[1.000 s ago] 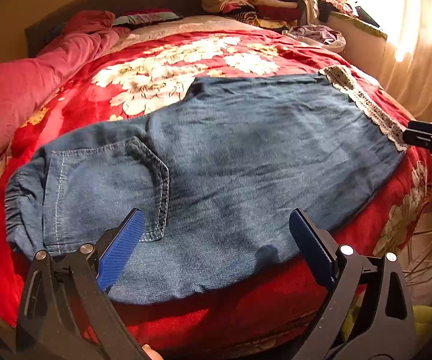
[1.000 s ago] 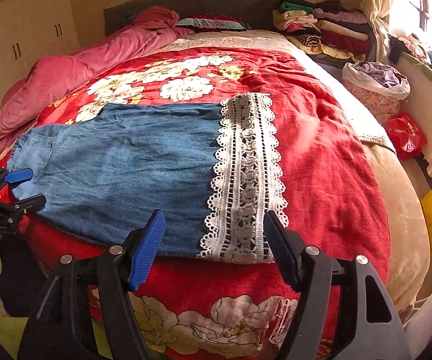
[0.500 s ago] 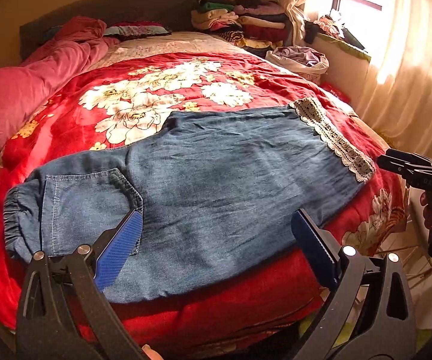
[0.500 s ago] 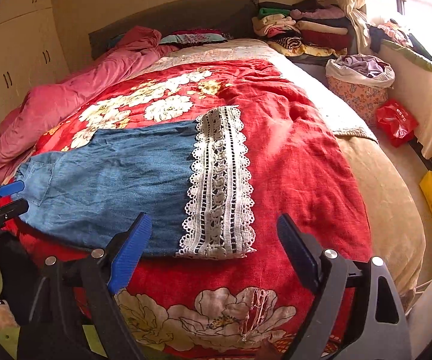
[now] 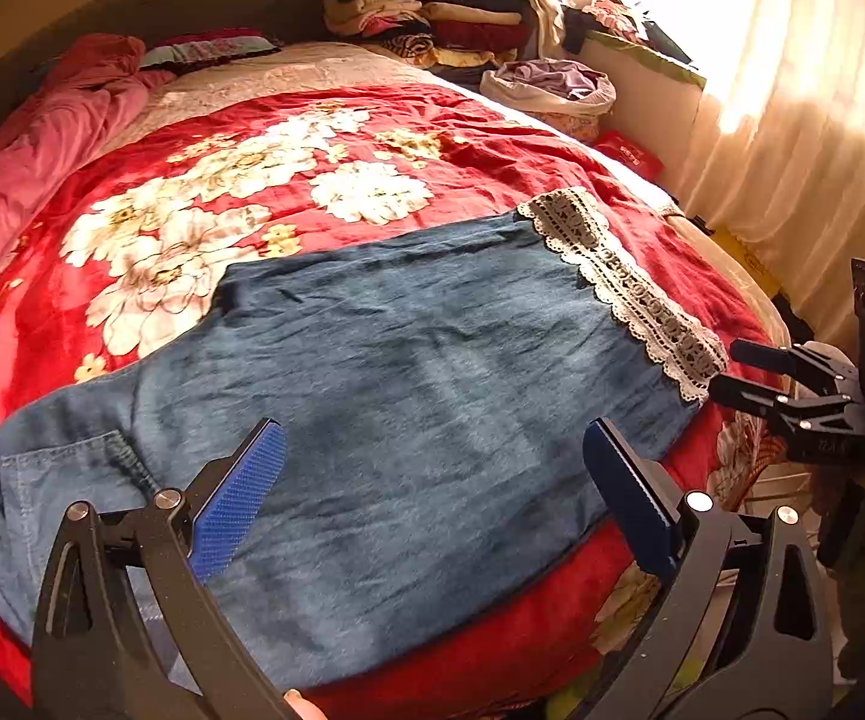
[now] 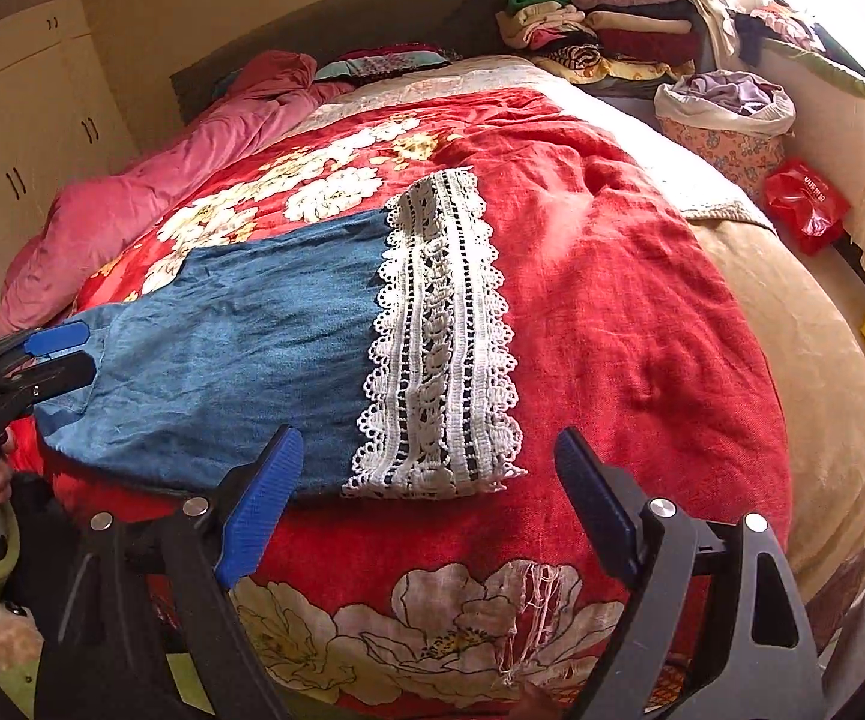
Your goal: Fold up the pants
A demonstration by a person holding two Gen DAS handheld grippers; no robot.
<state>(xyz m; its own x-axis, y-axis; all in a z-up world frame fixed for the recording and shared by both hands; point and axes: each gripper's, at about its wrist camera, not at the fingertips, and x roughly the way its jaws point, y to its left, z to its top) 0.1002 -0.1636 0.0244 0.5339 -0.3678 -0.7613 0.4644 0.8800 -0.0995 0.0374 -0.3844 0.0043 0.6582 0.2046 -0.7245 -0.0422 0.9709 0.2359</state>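
1. Left wrist view: the pants [image 5: 408,396] lie flat on the red floral blanket [image 5: 288,180], already doubled leg over leg, so the lengthwise fold looks done. The waist and back pocket [image 5: 66,480] sit toward 8 o'clock; the lace cuff [image 5: 624,294] runs off toward 2 o'clock.
2. The left gripper [image 5: 432,498] hovers over the near edge of the denim at 6 o'clock, its jaws spread wide with nothing between them. I cannot tell whether the blue pads [image 5: 240,498] touch the cloth.
3. Seen from this side, the right gripper [image 5: 732,372] sits at 3 o'clock, just beside the near end of the lace; from here its jaws appear only a little apart.
4. Right wrist view: the right gripper [image 6: 426,498] has its jaws parted wide and empty, poised at 6 o'clock near the bottom end of the lace cuff [image 6: 438,342]. The pants [image 6: 240,354] stretch away toward 9 o'clock, where the left gripper [image 6: 66,354] hangs by the waist end.
5. My judgement: about halfway. What remains is the crosswise folding, bringing cuff to waist and perhaps once more, then smoothing.
6. Neither gripper holds fabric yet; each seems placed to pinch its own end.
7. Elsewhere, stacked clothes [image 6: 600,24] sit at 1 o'clock and a pink quilt [image 6: 150,192] at 10 o'clock.
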